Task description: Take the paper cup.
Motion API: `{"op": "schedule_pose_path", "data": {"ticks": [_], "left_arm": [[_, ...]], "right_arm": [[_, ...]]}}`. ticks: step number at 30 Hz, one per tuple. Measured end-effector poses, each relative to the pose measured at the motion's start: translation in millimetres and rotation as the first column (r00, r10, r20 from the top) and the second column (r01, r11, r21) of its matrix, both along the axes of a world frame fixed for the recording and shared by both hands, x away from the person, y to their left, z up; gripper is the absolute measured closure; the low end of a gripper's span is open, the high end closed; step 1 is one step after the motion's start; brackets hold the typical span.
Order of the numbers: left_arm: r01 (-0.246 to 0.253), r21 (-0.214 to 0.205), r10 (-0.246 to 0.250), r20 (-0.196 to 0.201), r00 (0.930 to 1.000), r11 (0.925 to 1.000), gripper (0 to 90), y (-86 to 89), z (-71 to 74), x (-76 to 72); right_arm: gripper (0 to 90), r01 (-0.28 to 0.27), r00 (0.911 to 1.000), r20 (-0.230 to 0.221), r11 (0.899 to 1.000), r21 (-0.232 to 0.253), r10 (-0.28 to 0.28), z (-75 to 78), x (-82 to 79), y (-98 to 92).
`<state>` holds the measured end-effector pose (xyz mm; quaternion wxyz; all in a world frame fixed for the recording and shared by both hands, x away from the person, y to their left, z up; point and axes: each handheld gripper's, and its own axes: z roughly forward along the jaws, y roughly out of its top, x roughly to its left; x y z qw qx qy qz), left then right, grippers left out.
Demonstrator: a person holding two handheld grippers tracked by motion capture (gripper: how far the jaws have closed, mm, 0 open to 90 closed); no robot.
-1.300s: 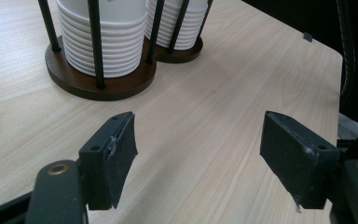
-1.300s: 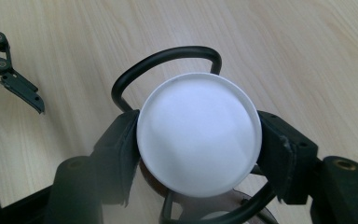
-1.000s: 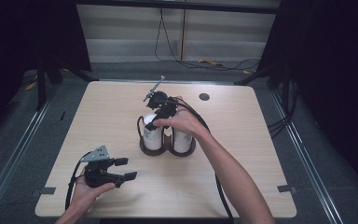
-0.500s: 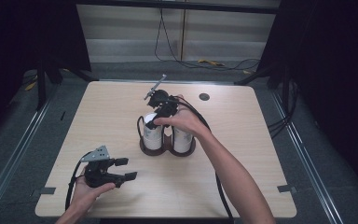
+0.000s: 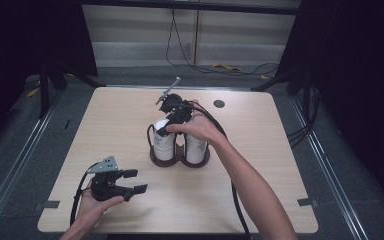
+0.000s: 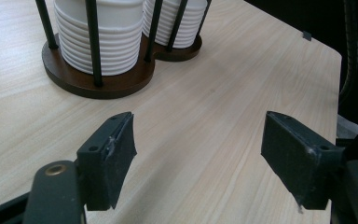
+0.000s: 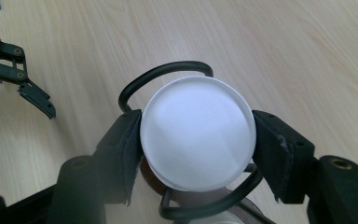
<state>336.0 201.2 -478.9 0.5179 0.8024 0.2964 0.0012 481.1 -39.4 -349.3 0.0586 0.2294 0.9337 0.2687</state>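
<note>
The right claw (image 7: pixel 196 140) grips the white jar lid (image 7: pixel 196 133) from above, pads pressed at its nine and three o'clock, the jar sitting in the wire rack (image 5: pixel 179 156) mid-tabletop (image 5: pixel 280 165). The left claw (image 5: pixel 130 181), at seven o'clock from the rack, has just been opening on nothing, so it is free to steady the rack. The right gripper view shows that pad contact; the high view hides it under the hand.
</note>
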Motion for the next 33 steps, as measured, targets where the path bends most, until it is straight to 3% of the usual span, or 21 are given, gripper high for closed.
{"op": "schedule_pose_path", "data": {"ticks": [11, 33], "left_arm": [[0.01, 0.002, -0.01, 0.001, 0.9999, 0.9999, 25.0, -1.3, -0.1, -0.6], [0.009, 0.002, -0.009, -0.008, 0.9999, 1.0, 24.3, -1.4, -0.4, -0.2]], "right_arm": [[37.7, 0.007, 1.0, 0.001, 1.0, 0.001, -0.007, 7.1, -1.3, -0.3], [38.3, 0.006, 0.9995, 0.031, 0.995, 0.102, -0.01, 23.8, -4.3, -10.0]]}}
